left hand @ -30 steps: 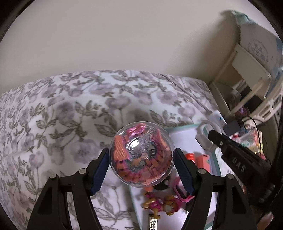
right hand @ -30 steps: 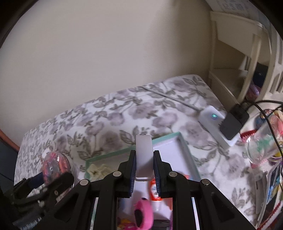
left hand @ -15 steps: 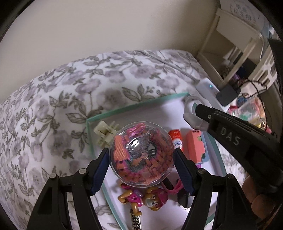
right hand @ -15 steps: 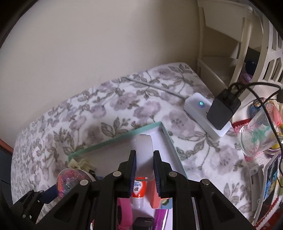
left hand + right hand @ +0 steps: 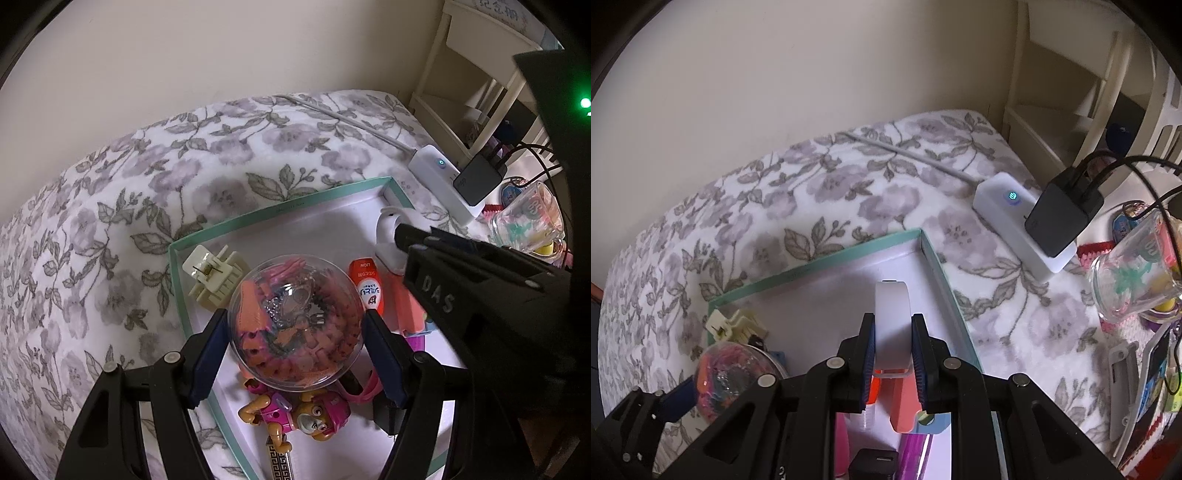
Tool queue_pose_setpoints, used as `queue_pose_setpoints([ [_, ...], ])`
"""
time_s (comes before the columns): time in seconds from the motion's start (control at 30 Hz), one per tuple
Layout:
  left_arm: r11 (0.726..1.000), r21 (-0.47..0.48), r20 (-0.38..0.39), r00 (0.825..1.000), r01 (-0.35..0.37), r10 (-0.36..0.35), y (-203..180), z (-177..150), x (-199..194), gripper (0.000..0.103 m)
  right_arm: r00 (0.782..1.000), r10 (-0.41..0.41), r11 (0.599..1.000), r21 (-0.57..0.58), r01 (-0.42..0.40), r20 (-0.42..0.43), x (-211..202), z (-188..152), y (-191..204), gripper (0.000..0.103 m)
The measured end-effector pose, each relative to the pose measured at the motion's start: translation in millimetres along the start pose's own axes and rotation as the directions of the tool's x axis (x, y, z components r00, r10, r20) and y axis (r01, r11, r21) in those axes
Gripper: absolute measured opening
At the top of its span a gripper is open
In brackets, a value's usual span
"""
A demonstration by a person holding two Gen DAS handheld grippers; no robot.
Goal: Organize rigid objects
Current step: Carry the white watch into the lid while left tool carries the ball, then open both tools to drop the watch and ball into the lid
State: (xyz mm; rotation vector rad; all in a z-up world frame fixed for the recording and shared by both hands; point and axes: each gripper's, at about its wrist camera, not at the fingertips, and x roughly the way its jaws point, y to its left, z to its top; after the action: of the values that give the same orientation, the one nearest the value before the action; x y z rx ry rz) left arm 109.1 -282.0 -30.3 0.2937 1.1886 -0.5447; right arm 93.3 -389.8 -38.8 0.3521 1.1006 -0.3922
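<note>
My left gripper (image 5: pixel 295 332) is shut on a clear plastic ball (image 5: pixel 295 321) full of pink and orange trinkets, held over the teal-rimmed white box (image 5: pixel 280 210). My right gripper (image 5: pixel 894 354) is shut on a white oval case (image 5: pixel 892 314), held over the box's far right part (image 5: pixel 931 251). In the box lie a cream hair claw (image 5: pixel 214 277), a red tube (image 5: pixel 367 284), a salmon block (image 5: pixel 406 314) and a pink dog figure (image 5: pixel 295 413). The ball also shows in the right wrist view (image 5: pixel 735 380).
The box sits on a floral blanket (image 5: pixel 147 177). A white power strip (image 5: pixel 1019 221) with a black charger (image 5: pixel 1060 218) lies right of the box. A glass cup (image 5: pixel 1134 277) and clutter stand further right. A cream shelf (image 5: pixel 1071 110) is behind.
Both grippers have moved forward and down over the box with their loads still held. The left one came from over the blanket to above the box's left half.
</note>
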Motion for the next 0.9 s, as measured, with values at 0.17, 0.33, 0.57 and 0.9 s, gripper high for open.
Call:
queue_pose_setpoints([
  [0.17, 1.0, -0.001, 0.0, 1.0, -0.001, 0.001, 0, 1, 0, 0.074, 1.0, -0.005, 1.0, -0.008, 0.005, -0.006, 1, 0, 2, 0.021],
  [0.33, 1.0, 0.003, -0.002, 1.0, -0.01, 0.01, 0, 0, 0, 0.074, 1.0, 0.002, 1.0, -0.011, -0.002, -0.016, 4, -1, 4, 0.021],
  [0.57, 1.0, 0.015, -0.006, 1.0, -0.025, 0.025, -4, 0, 2, 0.074, 0.999, 0.003, 1.0, -0.017, -0.003, -0.038, 2, -5, 2, 0.021],
  [0.9, 1.0, 0.013, -0.037, 0.999, -0.026, 0.027, 0, -9, -1, 0.077, 0.994, -0.048, 0.998, -0.05, 0.043, -0.1, -3, -20, 5, 0.031],
])
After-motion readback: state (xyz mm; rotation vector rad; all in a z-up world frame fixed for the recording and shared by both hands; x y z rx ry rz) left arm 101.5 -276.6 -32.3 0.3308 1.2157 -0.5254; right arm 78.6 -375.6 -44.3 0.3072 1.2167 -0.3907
